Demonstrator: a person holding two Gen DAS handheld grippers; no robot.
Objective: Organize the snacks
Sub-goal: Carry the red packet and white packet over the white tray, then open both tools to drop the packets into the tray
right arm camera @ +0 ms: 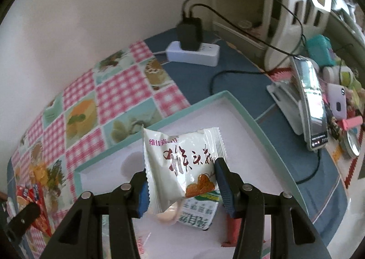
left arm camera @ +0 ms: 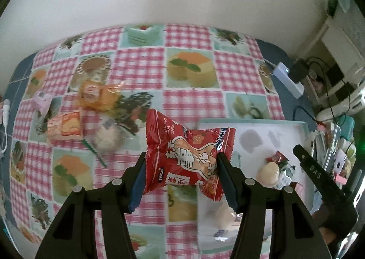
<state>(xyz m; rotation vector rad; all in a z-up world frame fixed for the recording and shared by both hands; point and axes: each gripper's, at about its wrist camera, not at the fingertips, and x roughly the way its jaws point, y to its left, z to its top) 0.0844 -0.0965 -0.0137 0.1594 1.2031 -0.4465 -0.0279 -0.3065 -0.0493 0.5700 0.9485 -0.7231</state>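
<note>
The left hand-held gripper [left arm camera: 181, 165] grips a red snack packet [left arm camera: 187, 156]; the right hand-held gripper [right arm camera: 181, 172] grips a white snack packet [right arm camera: 180, 165] above the tray [right arm camera: 241, 108].

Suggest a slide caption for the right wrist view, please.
Right gripper holds a white snack packet above the tray.

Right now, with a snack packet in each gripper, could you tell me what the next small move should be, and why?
Probably lower the right gripper and release its white packet into the tray. It already hangs over the tray's white floor beside snacks lying there, while the left gripper, clamped on the red packet, is only at the tray's edge.
</note>
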